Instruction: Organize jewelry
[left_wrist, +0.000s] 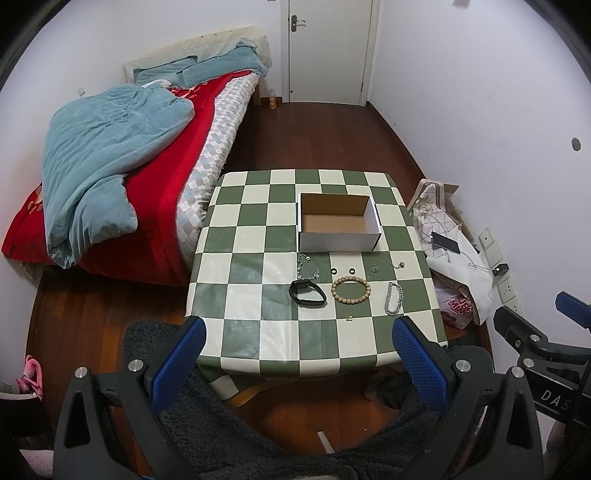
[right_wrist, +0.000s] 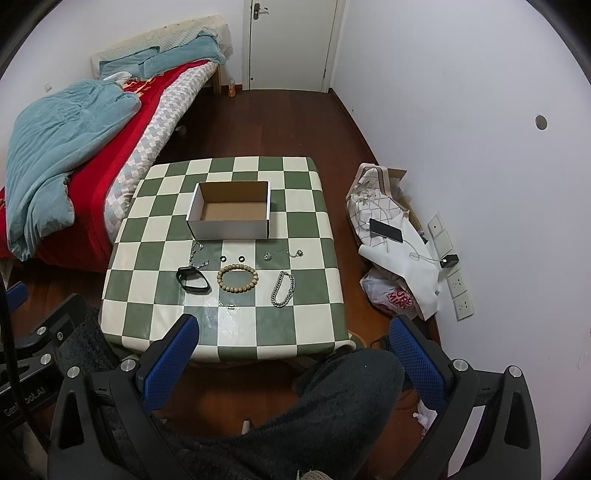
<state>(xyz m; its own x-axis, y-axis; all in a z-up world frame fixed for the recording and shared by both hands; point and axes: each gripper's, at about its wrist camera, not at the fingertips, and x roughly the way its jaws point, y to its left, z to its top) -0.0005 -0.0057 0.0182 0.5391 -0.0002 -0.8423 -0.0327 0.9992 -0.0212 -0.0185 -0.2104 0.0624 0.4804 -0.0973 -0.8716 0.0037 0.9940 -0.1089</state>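
I have both grippers held back off the near edge of the table (left_wrist: 229, 236), over my lap. The left gripper (left_wrist: 301, 363) has its blue, dimpled rubber pads spread wide with nothing between them; the right gripper (right_wrist: 295, 363) is spread just as wide and equally bare.

The table wears a glossy green-and-cream checked cloth, slightly wrinkled. Going left to right along the jewelry: a thin silver charm bracelet (left_wrist: 307, 266) lies in a loose loop with its length running away from me, and just nearer is a black fitness band (left_wrist: 307, 292), a smooth closed oval with its long axis running left-right, slightly angled. Next come two small black rings (left_wrist: 342, 271), side by side, and nearer me a round bracelet of tan wooden beads (left_wrist: 351, 290). To the right, a fine silver necklace (left_wrist: 388, 266) trails sideways, and a chunky silver chain bracelet (left_wrist: 394, 298) is folded double, its length pointing away from me. A tiny clasp-like piece (left_wrist: 349, 318) sits nearest, alone.

Behind them all stands an open cardboard box (left_wrist: 338, 242), white outside, brown inside, long side facing me.

A bed with a teal quilt (left_wrist: 110, 158) flanks the left; bags and a phone (right_wrist: 386, 230) crowd the floor at right.
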